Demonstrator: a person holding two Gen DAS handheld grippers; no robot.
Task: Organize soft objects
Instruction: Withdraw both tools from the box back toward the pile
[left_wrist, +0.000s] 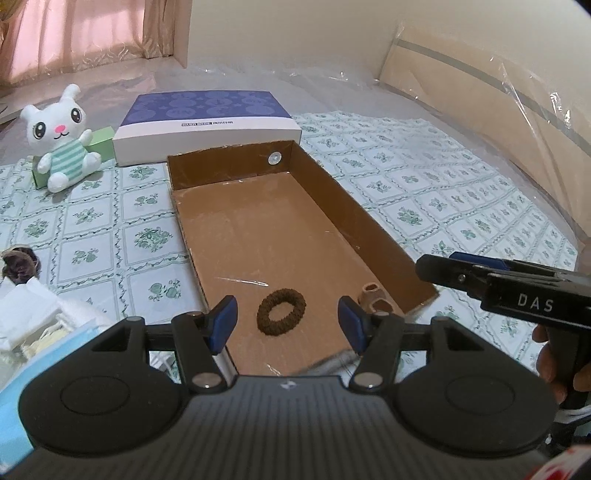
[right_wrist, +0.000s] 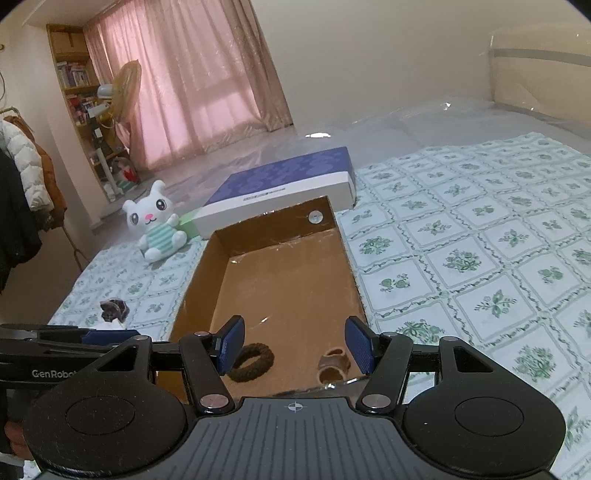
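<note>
Inside the box, a scrunchie lies between and just beyond the left gripper, spread wide; right gripper likewise gapes empty

Home bedroom, bed w/ floral sheet, pink curtains, bookshelf, hung coats

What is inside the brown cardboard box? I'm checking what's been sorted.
Inside the box: a brown scrunchie and a tan scrunchie near the front. The nearest strip of floor is hidden by the tools.
</note>
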